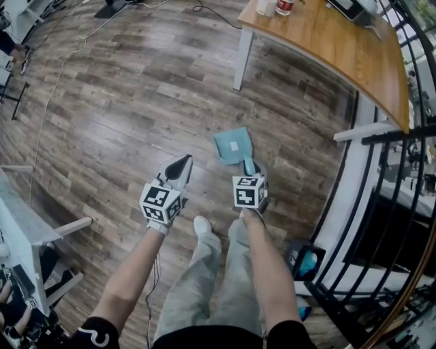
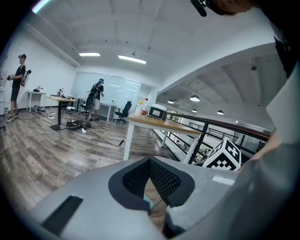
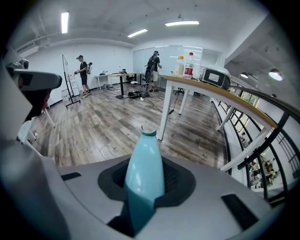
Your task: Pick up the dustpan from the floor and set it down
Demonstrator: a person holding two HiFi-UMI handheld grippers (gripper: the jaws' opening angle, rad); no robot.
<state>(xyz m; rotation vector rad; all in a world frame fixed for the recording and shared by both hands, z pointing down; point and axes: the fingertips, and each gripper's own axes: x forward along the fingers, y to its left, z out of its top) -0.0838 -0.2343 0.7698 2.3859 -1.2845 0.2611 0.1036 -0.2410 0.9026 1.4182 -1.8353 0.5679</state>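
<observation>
Right gripper (image 3: 146, 174): I am gripping the light-blue plastic dustpan (image 1: 234, 146) by its handle with my jaws.
Left gripper (image 2: 151, 161): I am holding its jaws closed, empty.
Progress: the dustpan is apparently lying on the wooden floor (image 1: 122, 102); lift and set-down pending.

A wooden table (image 1: 327, 48) carries two bottles (image 1: 285, 5). A black railing (image 1: 402, 135) runs beside it. A cable (image 1: 63, 65) crosses the floor (image 1: 136, 102).

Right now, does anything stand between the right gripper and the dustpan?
Nothing visible does. The handle of the dustpan sits between the jaws of the right gripper; the pan lies on the wooden floor.
</observation>
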